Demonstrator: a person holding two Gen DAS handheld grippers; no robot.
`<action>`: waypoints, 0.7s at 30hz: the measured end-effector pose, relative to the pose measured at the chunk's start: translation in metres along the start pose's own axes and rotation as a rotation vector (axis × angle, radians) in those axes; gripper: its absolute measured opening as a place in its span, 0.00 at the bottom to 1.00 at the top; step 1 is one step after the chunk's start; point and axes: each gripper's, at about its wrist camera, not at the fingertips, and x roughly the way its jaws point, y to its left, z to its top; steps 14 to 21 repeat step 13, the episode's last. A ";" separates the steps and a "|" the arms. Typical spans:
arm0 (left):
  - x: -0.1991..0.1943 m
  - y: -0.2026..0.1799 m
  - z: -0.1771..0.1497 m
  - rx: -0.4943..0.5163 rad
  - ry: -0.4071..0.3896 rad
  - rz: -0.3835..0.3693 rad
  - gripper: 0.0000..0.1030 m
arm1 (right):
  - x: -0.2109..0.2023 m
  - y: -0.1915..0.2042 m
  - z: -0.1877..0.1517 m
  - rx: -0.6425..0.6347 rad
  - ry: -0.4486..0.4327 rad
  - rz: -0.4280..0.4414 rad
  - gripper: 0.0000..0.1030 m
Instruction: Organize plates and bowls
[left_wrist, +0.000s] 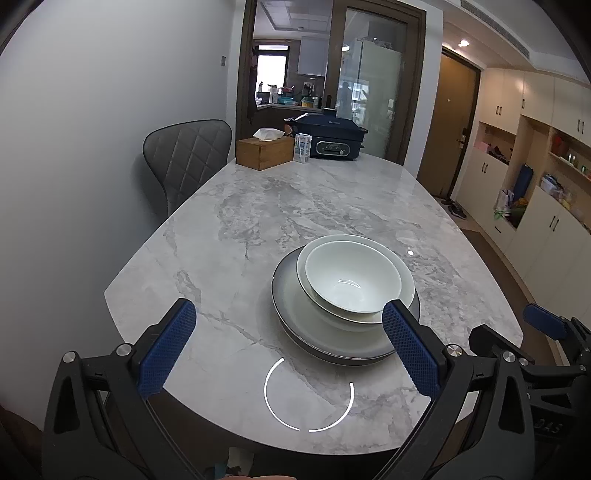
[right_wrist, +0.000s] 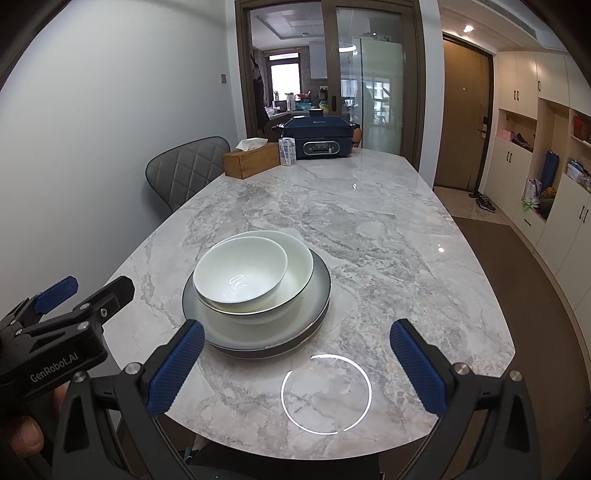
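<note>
A: Bowls (left_wrist: 351, 280) sit nested, small inside large, on the grey plates (left_wrist: 295, 314) near the worktop's (left_wrist: 295, 206) front edge, well short of the tissue box (left_wrist: 264, 151).

B: And your claws?

A: Your left claw (left_wrist: 288, 350) and right claw (right_wrist: 295, 363) both hang spread wide, empty, flanking the plates.

B: Handling?

A: Glazed ceramic looks slippery, stiff and chip-prone. Pinch the small bowl's rim, lift straight up.

Two white bowls (left_wrist: 352, 282), two stacked plates (left_wrist: 295, 310), one tissue box (left_wrist: 264, 151), one cooker (left_wrist: 332, 138), one chair (left_wrist: 184, 158), one table (left_wrist: 295, 199)
</note>
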 end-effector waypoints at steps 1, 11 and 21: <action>0.000 0.000 0.000 -0.001 -0.001 -0.005 0.99 | 0.001 0.000 -0.001 0.001 0.002 0.000 1.00; 0.004 -0.003 -0.001 0.015 -0.011 -0.015 0.99 | 0.005 -0.004 -0.003 0.008 0.009 0.002 1.00; 0.004 -0.003 -0.001 0.011 -0.012 -0.010 0.99 | 0.005 -0.004 -0.003 0.007 0.010 0.000 1.00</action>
